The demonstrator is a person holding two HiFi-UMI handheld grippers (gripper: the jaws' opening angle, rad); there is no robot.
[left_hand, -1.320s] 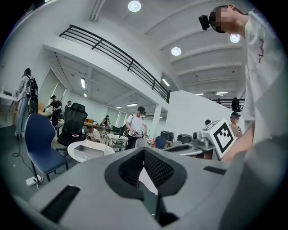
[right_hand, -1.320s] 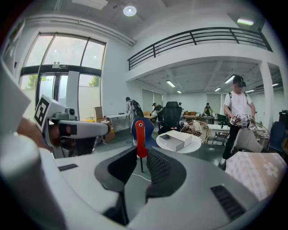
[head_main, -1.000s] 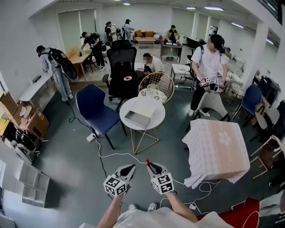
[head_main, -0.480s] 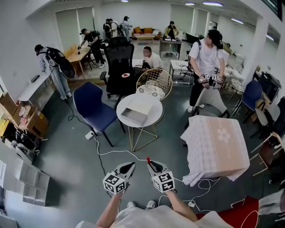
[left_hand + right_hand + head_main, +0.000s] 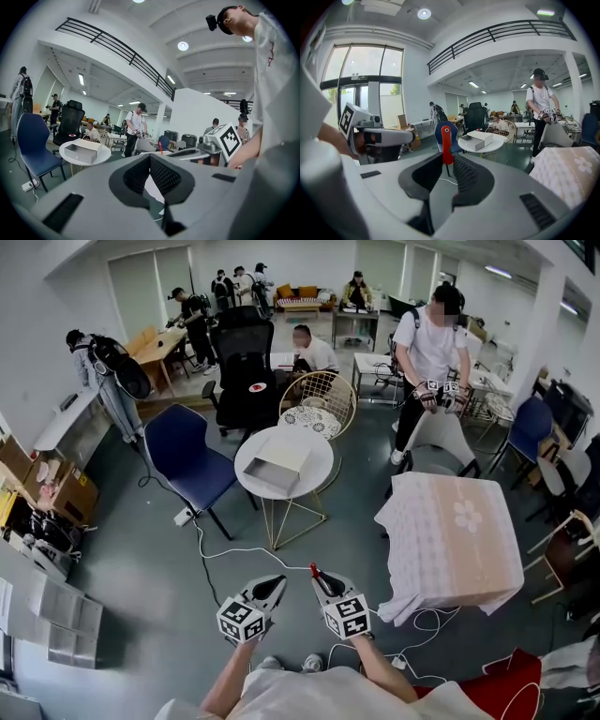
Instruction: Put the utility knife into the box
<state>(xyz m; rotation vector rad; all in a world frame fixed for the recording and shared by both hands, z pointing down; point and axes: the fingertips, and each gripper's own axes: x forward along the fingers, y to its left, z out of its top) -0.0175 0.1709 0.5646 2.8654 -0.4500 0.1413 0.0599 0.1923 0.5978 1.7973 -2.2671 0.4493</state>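
The slim red-handled utility knife [image 5: 446,136] is already in hand: the right gripper [image 5: 446,160] has its ribbed dark jaws pinched on the knife's lower end, and the red body stands up out of them, its rounded tip with a small pale hole clear of the pads. In the head view the same red tip pokes forward from that gripper, low in the picture above the grey floor. The left gripper [image 5: 150,161] rides just beside it with its jaw tips together and nothing caught between them, so it looks to be along only for support. The shallow pale grey open-topped box [image 5: 278,468] lies in the middle of the round white table top [image 5: 320,459], on gold wire legs, and it is well apart from both grippers, with bare floor and a trailing white cable between. Both gripper views face the box across the room, and it shows as empty as far as can be seen. So, as I judge it, picking up is done and the carry is part way; what is left is to reach the table edge, bring the knife over the open box, lower it inside and let the jaws go
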